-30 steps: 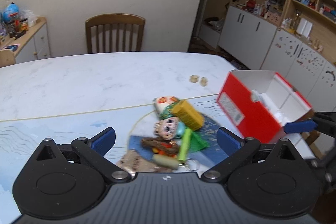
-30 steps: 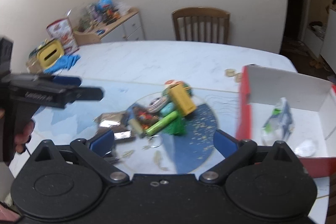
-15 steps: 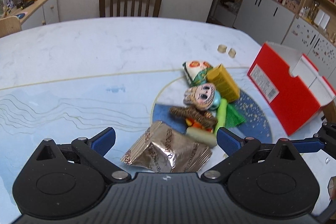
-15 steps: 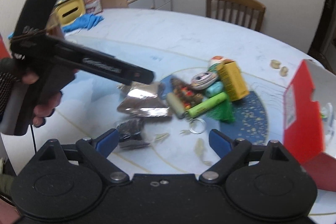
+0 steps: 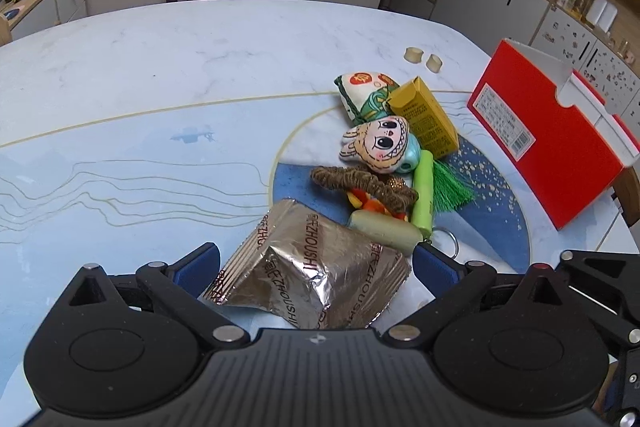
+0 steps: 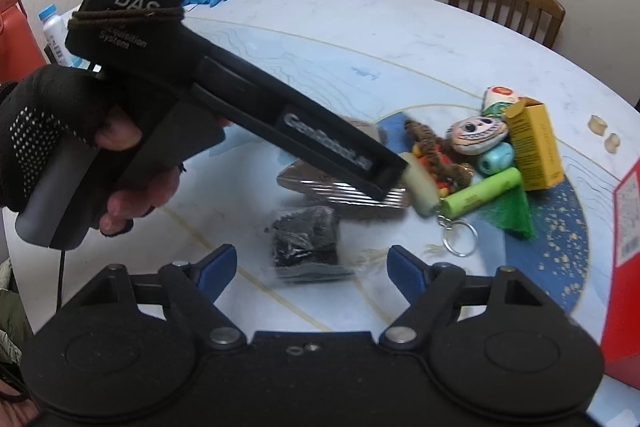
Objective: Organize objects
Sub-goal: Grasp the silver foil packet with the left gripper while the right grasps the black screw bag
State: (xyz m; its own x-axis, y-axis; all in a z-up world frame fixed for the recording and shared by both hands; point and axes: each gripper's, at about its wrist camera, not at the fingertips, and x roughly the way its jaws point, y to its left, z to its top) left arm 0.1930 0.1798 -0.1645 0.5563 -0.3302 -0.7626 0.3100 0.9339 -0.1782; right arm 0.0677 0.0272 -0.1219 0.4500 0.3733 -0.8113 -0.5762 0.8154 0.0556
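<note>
Foil packet (image 5: 316,267) lying between spread left gripper (image 5: 316,263) pads; right gripper (image 6: 310,265), jaws closing, straddling dark packet (image 6: 306,239).

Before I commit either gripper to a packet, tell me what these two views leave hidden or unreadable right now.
- Foil packet: near edge hidden behind the left gripper body, left view; mostly covered by that gripper and blurred, right view.
- Dark packet: blurred, contents unreadable, right view.
- Red box: inside faces away, left view; cut off by frame edge, right view.
- Right gripper: jaws have just been closing; contact with dark packet unclear.
</note>
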